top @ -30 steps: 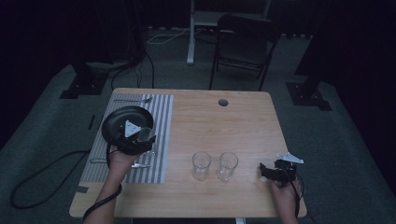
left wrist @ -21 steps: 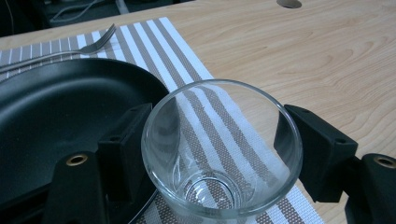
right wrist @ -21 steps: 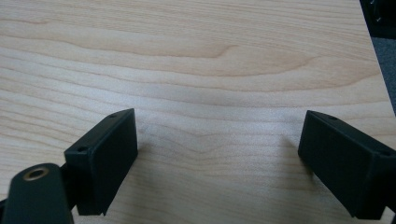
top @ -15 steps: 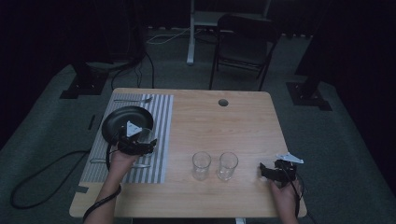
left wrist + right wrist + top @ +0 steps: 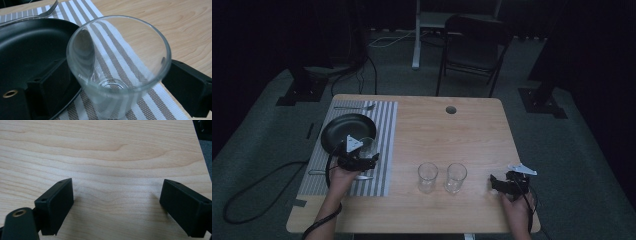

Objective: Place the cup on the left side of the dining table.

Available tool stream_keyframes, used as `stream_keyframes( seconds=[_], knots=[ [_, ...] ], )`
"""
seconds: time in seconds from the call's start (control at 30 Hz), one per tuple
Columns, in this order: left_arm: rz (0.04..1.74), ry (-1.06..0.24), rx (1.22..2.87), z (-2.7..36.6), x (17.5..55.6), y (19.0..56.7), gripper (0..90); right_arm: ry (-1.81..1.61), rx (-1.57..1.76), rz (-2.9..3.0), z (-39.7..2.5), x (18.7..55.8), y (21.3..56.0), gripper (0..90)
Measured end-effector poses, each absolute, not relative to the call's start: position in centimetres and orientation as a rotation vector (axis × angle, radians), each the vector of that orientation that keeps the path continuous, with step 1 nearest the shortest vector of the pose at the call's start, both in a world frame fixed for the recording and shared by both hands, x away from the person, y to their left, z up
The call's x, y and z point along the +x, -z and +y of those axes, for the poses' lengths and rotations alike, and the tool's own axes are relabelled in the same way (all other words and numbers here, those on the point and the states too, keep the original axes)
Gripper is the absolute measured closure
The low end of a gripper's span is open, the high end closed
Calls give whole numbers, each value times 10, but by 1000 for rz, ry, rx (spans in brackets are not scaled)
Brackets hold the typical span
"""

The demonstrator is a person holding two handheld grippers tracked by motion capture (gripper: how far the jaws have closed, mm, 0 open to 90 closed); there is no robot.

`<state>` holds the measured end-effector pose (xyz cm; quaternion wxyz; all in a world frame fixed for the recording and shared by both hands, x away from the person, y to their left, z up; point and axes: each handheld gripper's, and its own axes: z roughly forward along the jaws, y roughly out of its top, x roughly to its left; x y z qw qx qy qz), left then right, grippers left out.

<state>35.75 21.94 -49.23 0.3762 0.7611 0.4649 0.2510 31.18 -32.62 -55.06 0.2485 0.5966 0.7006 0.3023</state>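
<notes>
The left hand-held gripper (image 5: 117,82) has its jaws either side of a glass (image 5: 117,62), close to its walls; whether they clamp it cannot be told. The glass sits on the striped mat (image 5: 130,57), its rim touching or overlapping the edge of the black plate (image 5: 27,50). A fork (image 5: 47,11) lies beyond the plate. In the high view the left gripper (image 5: 357,161) is at the plate's near right edge, with two more glasses (image 5: 427,176) (image 5: 455,177) side by side on the bare worktop (image 5: 447,135), and the right hand-held gripper (image 5: 504,184) just beside them, jaws apart and empty over plain wood (image 5: 112,170).

The step in hand looks like placing a glass beside the plate. Next likely calls for opening the jaws and backing off without tipping it.

Against a second ago, the left hand has drawn slightly nearer the person; the right has kept its place.
</notes>
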Motion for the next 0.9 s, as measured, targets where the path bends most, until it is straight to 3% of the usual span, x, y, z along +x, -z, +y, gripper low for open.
stream_keyframes(
  seconds=[0.13, 0.17, 0.9],
  knots=[
    [1196, -619, 1949, 224, 353, 495, 73, -824, 1626, 1909, -326, 312, 551, 114],
    [1204, -595, 1955, 226, 352, 496, 4, -824, 1625, 1909, -326, 312, 551, 114],
    [1311, -663, 1953, 261, 311, 513, 2, -824, 1628, 1908, -326, 312, 550, 114]
  ],
)
